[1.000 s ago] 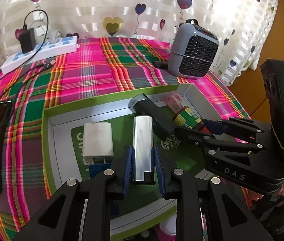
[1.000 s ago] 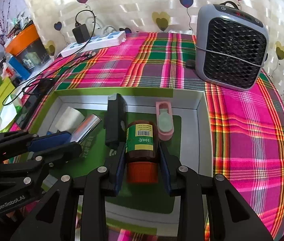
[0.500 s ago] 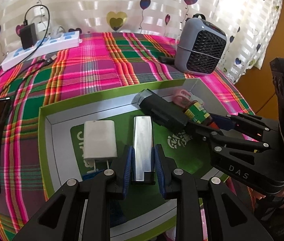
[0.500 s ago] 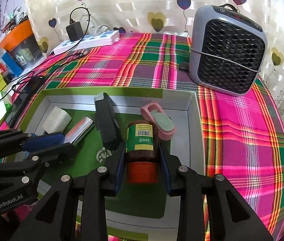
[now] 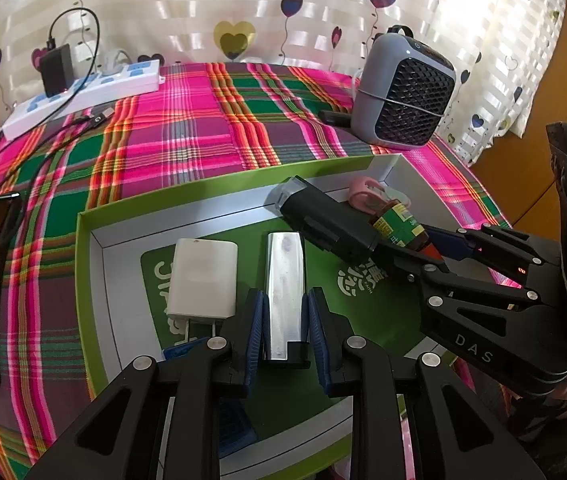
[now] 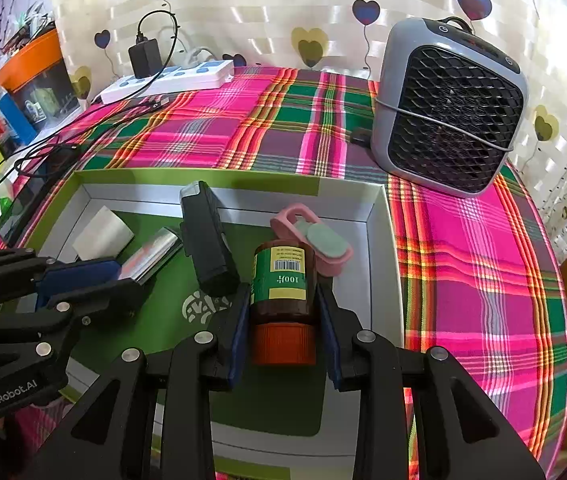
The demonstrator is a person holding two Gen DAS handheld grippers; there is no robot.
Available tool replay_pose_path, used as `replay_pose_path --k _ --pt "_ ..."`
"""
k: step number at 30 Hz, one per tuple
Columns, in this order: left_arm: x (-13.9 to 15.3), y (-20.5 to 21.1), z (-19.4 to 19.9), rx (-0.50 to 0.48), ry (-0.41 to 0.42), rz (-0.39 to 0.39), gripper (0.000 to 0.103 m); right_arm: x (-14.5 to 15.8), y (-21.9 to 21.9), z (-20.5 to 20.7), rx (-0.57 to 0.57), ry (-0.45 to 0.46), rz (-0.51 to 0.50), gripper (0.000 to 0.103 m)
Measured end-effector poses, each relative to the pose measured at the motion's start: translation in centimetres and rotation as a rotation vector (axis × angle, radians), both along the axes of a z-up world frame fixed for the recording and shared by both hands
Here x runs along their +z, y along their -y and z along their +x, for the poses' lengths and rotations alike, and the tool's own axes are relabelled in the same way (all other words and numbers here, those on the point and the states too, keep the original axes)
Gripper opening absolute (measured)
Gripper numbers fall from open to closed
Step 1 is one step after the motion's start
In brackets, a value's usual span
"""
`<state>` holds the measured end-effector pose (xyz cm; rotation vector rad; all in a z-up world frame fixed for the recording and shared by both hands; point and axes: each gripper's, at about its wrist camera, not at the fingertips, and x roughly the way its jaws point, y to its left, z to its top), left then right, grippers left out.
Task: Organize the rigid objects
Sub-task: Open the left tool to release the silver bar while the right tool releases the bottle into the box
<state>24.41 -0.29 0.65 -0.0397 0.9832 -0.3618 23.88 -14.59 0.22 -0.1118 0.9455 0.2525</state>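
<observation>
Grippers are both working inside the green-rimmed box (image 5: 83, 248), w/ the box sitting on the plaid cloth (image 5: 187, 128).

Left gripper (image 5: 283, 320) is pinching the silver bar (image 5: 283, 280) between its blue pads (image 5: 254, 332), approx. at the bar's near end; the bar is lying lengthwise over the box's green floor, pointing toward the far wall. White charger (image 5: 203, 278) is lying just beside the bar, on the side nearer the box's left wall, prongs pointing toward the camera.

Right gripper (image 6: 283, 312) is clamping the brown bottle (image 6: 283, 280) w/ green-yellow label, orange cap (image 6: 283, 344) facing the camera, bottle base pointing at the box's far wall. Can't tell if the bottle is resting on the box floor or being held just above it. Pink case (image 6: 315, 240) is lying beyond the bottle, near the box's far right corner, touching or almost touching the bottle's base. Black device (image 6: 207, 240) is lying at a slant in the box's middle, btw. the bar and the bottle, its grey end toward the far wall.

Outside the box: grey fan heater (image 6: 447, 108) is standing on the cloth beyond the far right corner; white power strip (image 5: 83, 96) w/ a black adapter (image 5: 57, 70) plugged in is lying well beyond the far left corner.
</observation>
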Motion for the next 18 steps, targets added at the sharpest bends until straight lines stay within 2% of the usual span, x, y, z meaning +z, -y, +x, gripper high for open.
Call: replay_pose_path --k 11,13,18 --pt "-0.01 0.19 -0.06 0.001 0.009 0.034 0.023 0.02 0.01 0.00 -0.002 -0.001 0.003 0.033" --pt "0.04 0.20 -0.13 -0.006 0.010 0.028 0.030 0.00 0.05 0.01 -0.006 0.000 0.005 0.033" --pt "0.19 0.06 -0.23 -0.002 0.016 0.036 0.035 0.03 0.11 -0.09 -0.017 0.004 0.003 0.034"
